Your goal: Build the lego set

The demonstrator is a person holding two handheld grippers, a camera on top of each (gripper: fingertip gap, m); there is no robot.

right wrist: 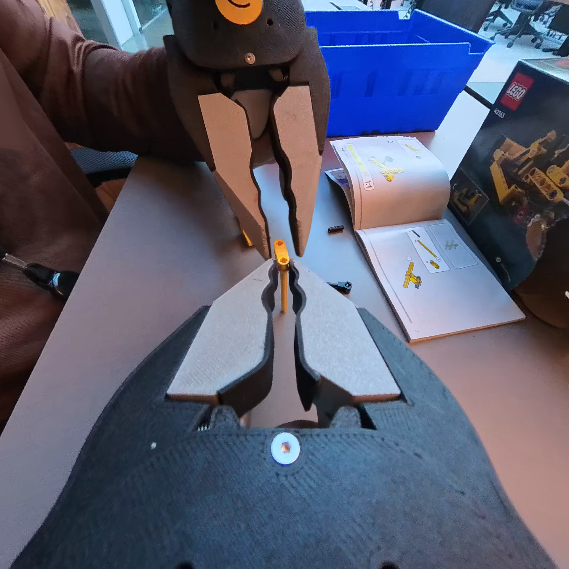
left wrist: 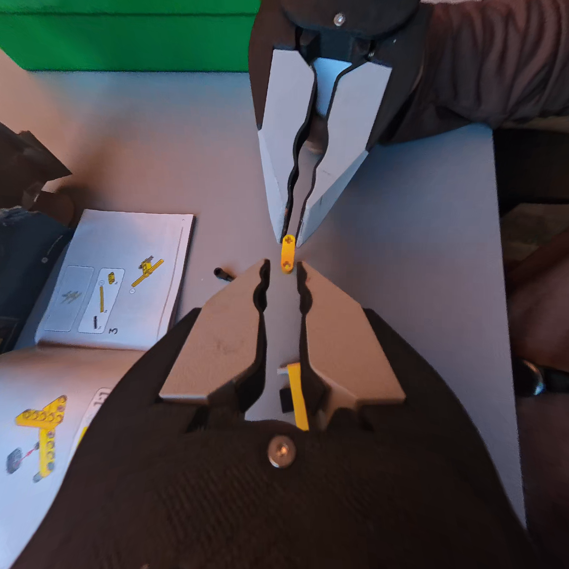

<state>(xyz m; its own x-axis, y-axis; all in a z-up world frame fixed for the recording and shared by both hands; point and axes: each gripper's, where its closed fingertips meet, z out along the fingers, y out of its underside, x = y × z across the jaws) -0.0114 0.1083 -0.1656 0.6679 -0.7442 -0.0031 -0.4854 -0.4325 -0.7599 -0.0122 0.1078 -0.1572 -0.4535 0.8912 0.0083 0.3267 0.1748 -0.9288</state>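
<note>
Two grippers meet above the grey bench (right wrist: pixel 154 277): your right gripper (right wrist: pixel 281 263) pinches a thin yellow plastic axle (right wrist: pixel 284 289) capped by a small yellow two-hole connector (left wrist: pixel 288 254), while your left gripper (left wrist: pixel 282 266), jaws spread, likely closes in to seat it, near the bench's far edge.

We see a grey matte worktop (right wrist: pixel 129 277) carrying an open paper instruction booklet (right wrist: pixel 431 277), two small black pins (right wrist: pixel 335 229) beside it, and a dark printed cardboard box (right wrist: pixel 508 184) and blue plastic bin (right wrist: pixel 394 77) along its far edge.
</note>
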